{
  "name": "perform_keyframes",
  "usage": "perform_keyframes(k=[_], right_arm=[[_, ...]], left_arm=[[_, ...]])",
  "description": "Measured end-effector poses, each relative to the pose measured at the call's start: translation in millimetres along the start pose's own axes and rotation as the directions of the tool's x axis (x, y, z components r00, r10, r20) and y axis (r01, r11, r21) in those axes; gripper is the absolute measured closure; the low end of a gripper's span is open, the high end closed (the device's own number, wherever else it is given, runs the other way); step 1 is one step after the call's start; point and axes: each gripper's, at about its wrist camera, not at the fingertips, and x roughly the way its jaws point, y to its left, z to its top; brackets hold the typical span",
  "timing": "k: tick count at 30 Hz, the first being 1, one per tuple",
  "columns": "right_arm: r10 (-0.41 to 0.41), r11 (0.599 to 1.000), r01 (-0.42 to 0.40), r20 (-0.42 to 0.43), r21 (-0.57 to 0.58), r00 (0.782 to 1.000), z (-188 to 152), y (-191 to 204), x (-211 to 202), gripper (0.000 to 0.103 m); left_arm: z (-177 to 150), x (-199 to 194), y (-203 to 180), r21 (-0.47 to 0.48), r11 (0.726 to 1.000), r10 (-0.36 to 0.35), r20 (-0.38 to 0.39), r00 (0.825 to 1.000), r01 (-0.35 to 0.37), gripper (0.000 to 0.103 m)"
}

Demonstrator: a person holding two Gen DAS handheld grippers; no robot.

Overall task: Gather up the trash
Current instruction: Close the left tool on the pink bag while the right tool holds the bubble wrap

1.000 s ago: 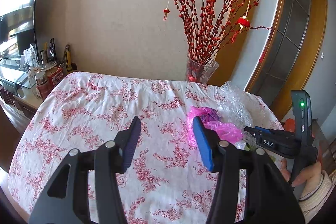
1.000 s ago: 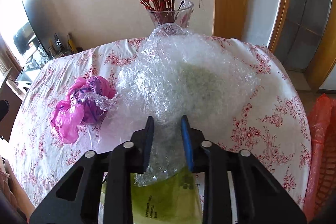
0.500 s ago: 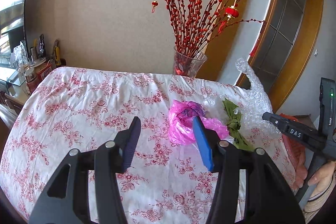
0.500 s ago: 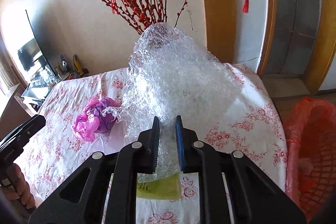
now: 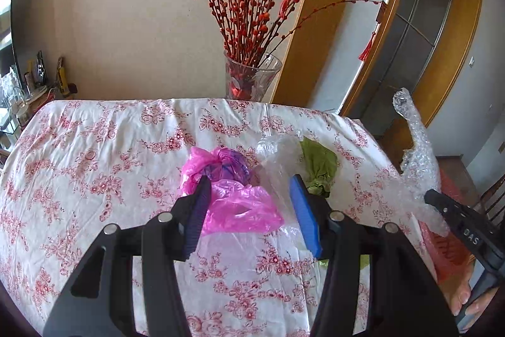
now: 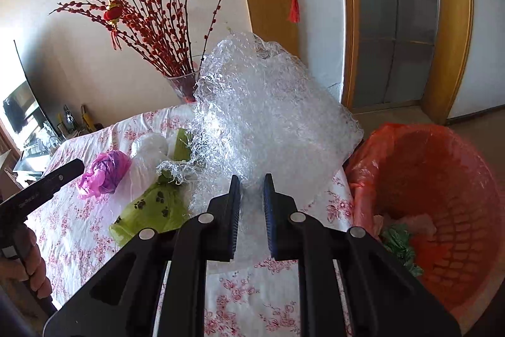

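My right gripper (image 6: 251,185) is shut on a big sheet of clear bubble wrap (image 6: 271,112) and holds it up above the table's right edge; it also shows in the left wrist view (image 5: 418,160). My left gripper (image 5: 249,188) is open and empty, just above a pink plastic bag (image 5: 233,195) on the floral tablecloth (image 5: 94,153). A crumpled clear bag (image 5: 277,153) and a green bag (image 5: 318,166) lie right of the pink one. The pink bag (image 6: 105,174) and the green bag with paw prints (image 6: 151,207) also show in the right wrist view.
A red bin lined with an orange bag (image 6: 442,210) stands beside the table's right edge and holds some trash. A glass vase with red berry branches (image 5: 251,78) stands at the table's far edge. A TV and shelf clutter (image 6: 28,128) are at the left.
My right gripper has lifted the bubble wrap off the table and swung right toward the bin, uncovering the green bag. My left gripper has moved in closer over the pink bag.
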Motion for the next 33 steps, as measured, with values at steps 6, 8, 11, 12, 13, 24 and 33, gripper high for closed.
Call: perform_keyframes(k=[6, 8, 11, 12, 13, 24, 33], right_arm=[[-0.001, 1.0, 0.001, -0.007, 0.03, 1.0, -7, -14, -3, 0.088], [0.001, 0.999, -0.001, -0.005, 0.042, 1.0, -8, -17, -3, 0.088], [0.004, 0.999, -0.004, -0.002, 0.051, 1.0, -9, -17, -4, 0.088], [0.005, 0.999, -0.005, -0.001, 0.052, 1.0, -9, -18, -5, 0.088], [0.005, 0.999, -0.005, 0.0, 0.052, 1.0, -10, -18, -6, 0.088], [0.019, 0.998, -0.019, 0.002, 0.061, 1.0, -14, -20, -13, 0.088], [0.03, 0.997, -0.031, 0.018, 0.073, 0.999, -16, -27, -24, 0.088]], left_arm=[[-9, 33, 5, 0.045, 0.993, 0.11, -0.094, 0.989, -0.106, 0.074], [-13, 38, 16, 0.018, 0.996, 0.091, -0.124, 0.988, -0.09, 0.077], [-18, 39, 27, 0.001, 0.997, 0.081, -0.139, 0.987, -0.082, 0.087], [-18, 39, 30, -0.008, 0.997, 0.073, -0.139, 0.988, -0.075, 0.087], [-19, 38, 33, -0.016, 0.998, 0.065, -0.14, 0.988, -0.068, 0.088], [-28, 46, 33, -0.046, 0.998, 0.021, -0.187, 0.982, -0.031, 0.081], [-36, 36, 41, -0.064, 0.998, 0.006, -0.174, 0.985, -0.017, 0.101]])
